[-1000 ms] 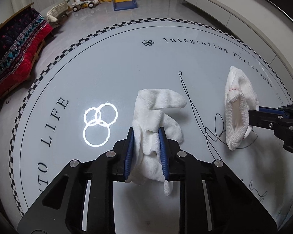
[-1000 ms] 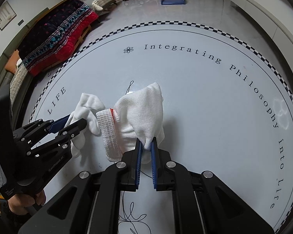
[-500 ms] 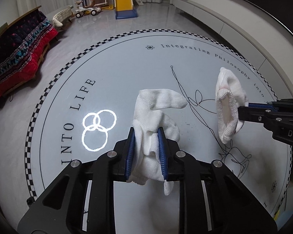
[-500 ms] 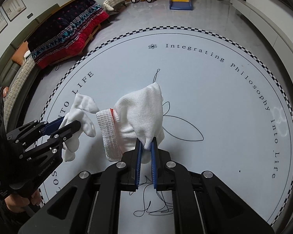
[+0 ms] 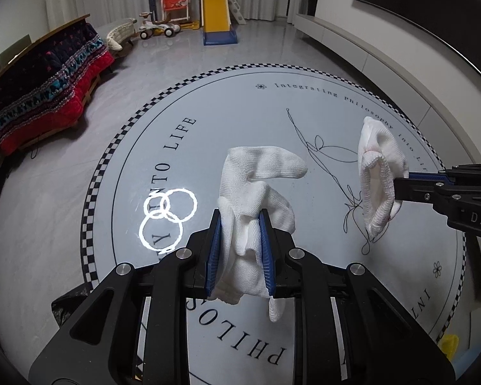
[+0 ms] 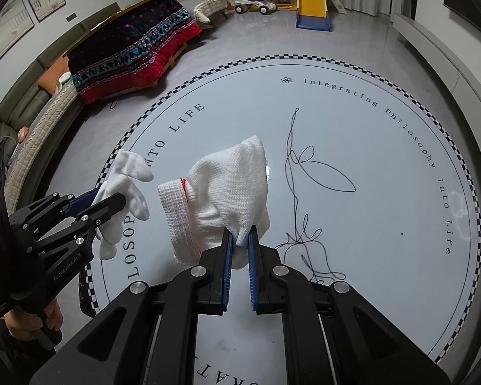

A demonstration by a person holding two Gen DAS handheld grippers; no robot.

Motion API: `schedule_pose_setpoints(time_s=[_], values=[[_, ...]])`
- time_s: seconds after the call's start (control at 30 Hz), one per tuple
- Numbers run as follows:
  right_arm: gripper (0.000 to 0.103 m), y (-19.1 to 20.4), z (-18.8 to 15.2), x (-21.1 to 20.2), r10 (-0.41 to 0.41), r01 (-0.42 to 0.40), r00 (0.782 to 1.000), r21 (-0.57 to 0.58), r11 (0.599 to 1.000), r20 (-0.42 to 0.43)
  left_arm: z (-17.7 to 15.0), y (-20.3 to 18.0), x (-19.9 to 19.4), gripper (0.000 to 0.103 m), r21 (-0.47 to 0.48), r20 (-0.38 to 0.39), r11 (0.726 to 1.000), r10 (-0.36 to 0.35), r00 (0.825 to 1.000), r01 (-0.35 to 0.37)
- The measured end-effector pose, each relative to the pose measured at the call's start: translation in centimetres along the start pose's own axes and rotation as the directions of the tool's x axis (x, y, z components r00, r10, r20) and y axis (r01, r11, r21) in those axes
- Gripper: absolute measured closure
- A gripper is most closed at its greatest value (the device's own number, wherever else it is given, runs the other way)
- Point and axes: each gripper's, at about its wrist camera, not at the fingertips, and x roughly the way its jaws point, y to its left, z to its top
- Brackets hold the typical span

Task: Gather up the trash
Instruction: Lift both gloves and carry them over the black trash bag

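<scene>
Two white gloves hang above the round floor mat (image 5: 304,102), one clamped in each hand-held gripper, left (image 5: 240,243) and right (image 6: 239,247); keep both squeezed firmly while carrying them to the bin.

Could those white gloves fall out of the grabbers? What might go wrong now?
Yes, maybe. The right gripper pinches only a small fold of its glove, and the heavy cuff hangs to the side, so a jerk might pull it loose. The left gripper holds more of its glove, but loose fingers dangle below and could snag. Both hang high above the round mat, so a dropped glove means picking up again.
</scene>
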Motion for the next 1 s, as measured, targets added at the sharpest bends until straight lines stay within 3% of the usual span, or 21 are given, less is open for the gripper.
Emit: schedule_pose_setpoints(time_s=[0.57,1.0], values=[[0.093,11.6,-4.8,-0.5,0.101,-0.104,0.995,-0.173,0.979,-0.026,-8.1,5.7,-7.2,0.081,-0.142,0.043,0.985,0.101,0.994,-0.093],[0.093,22.1,-7.9,2.3,0.173,-0.205,0.977,-0.332,0.921,-0.121,-16.3,13.0,-10.7,0.081,-0.32,0.011,0.924,0.222,0.975,-0.207]])
